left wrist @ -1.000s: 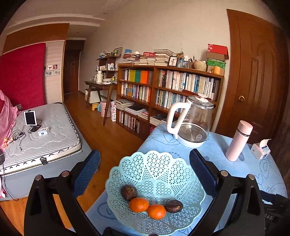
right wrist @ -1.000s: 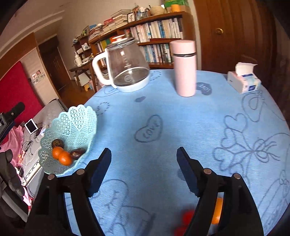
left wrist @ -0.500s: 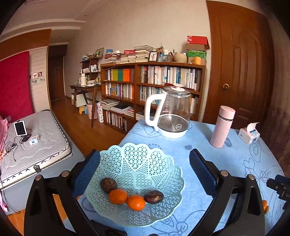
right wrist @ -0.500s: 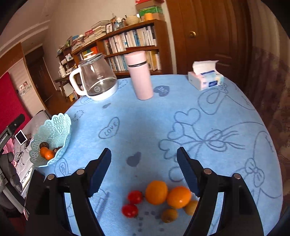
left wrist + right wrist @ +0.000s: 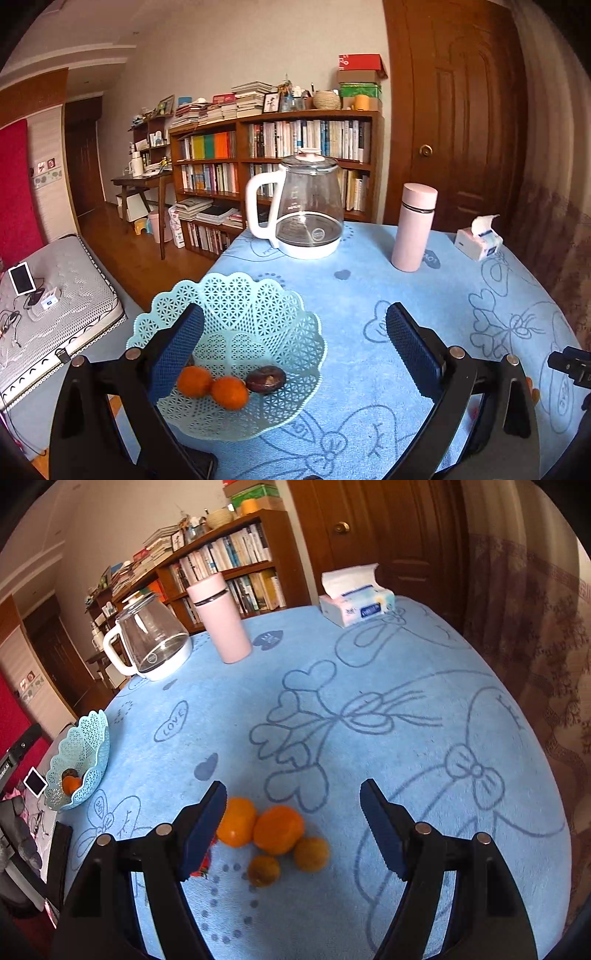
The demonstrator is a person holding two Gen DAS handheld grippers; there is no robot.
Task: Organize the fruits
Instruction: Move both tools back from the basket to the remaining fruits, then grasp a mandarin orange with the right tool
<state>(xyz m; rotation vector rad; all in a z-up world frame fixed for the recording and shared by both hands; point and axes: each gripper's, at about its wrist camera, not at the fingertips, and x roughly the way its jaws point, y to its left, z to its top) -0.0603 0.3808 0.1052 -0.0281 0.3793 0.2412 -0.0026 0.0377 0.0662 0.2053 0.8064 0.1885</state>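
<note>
Jaws gaping empty on both the left gripper [image 5: 295, 341] and right gripper [image 5: 291, 812]; basket [image 5: 236, 295] at nine o'clock is holding four fruits, while the loose pile [image 5: 273, 834] is waiting on the surface [image 5: 369, 701] at six o'clock.

A red fruit [image 5: 202, 864] is mostly hidden behind the right gripper's [image 5: 291, 825] left finger, and the left gripper's [image 5: 293, 345] finger covers part of the basket [image 5: 295, 354].

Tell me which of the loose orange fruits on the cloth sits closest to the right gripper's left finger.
The orange furthest left in the cluster, right beside the left finger pad of the open right gripper. The bigger orange and two smaller yellowish fruits lie further right.
</note>
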